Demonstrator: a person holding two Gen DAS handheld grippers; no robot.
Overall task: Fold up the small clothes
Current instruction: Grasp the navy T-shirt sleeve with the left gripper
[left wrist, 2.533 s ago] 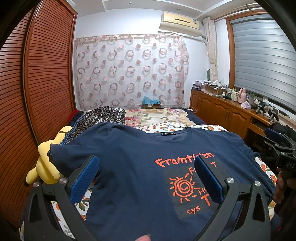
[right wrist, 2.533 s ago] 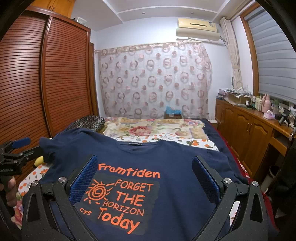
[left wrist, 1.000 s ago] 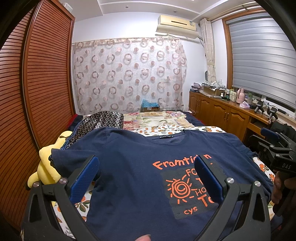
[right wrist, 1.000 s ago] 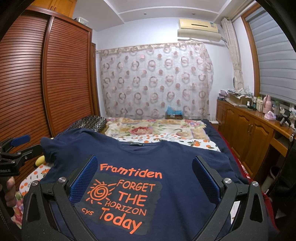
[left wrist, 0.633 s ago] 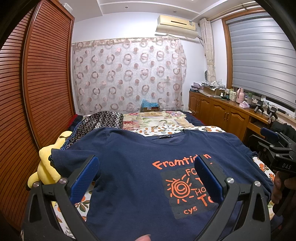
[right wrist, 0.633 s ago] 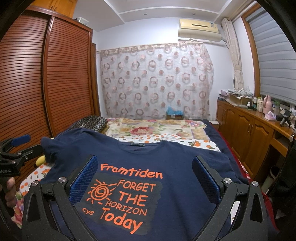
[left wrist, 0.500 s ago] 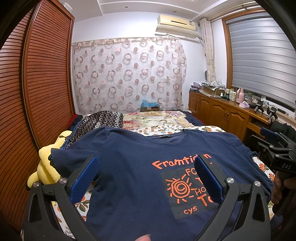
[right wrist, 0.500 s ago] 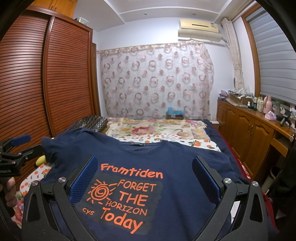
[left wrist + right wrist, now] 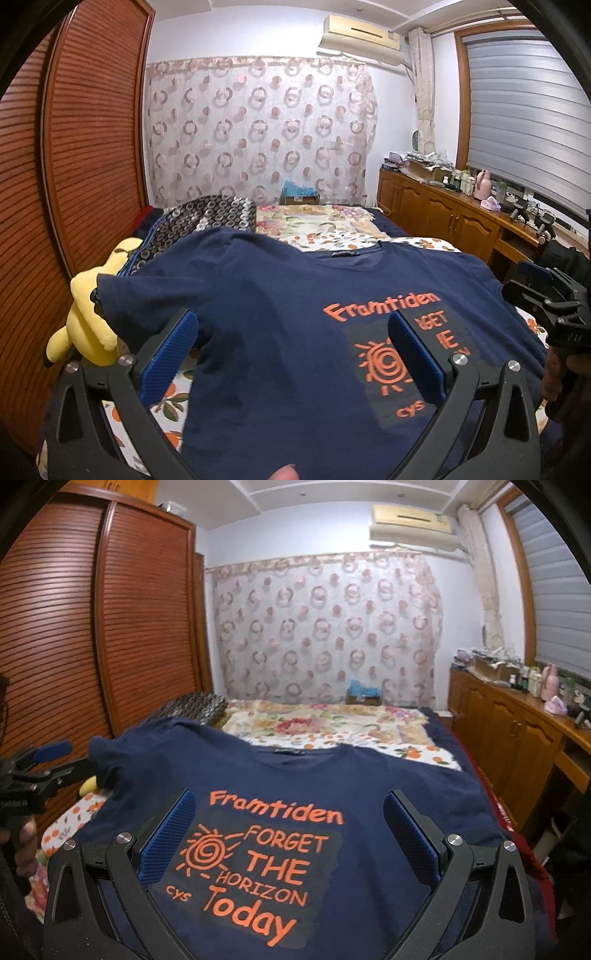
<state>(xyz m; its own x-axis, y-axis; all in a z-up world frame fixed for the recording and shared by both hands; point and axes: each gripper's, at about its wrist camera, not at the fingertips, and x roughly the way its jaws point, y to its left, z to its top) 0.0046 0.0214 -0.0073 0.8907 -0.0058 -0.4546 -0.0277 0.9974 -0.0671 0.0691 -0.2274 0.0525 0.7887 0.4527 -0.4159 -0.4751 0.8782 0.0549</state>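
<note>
T-shirt (image 9: pixel 354 797), one navy cotton piece, lies flat and face-up on the floral bed (image 9: pixel 332 720), orange print reading "Framtiden FORGET THE HORIZON Today". Both grippers, left gripper (image 9: pixel 291 347) and right gripper (image 9: pixel 286 825), hover spread wide. One yellow plush toy (image 9: pixel 86 317) sits at nine o'clock.

Domestic bedroom. A bed with floral and orange-print bedding (image 9: pixel 332 731) fills the centre; a reddish-brown louvred wooden wardrobe (image 9: pixel 92 627) stands at 9 o'clock and a sheer curtain with pink ring motifs (image 9: pixel 325 631) hangs at 12 o'clock. At 1 o'clock is a cream wall-mounted air conditioner (image 9: pixel 412 526); at 3 o'clock, a low honey-coloured wooden cabinet bearing bottles (image 9: pixel 517 727). A yellow plush toy (image 9: pixel 88 317) lies at the bed's left edge.
</note>
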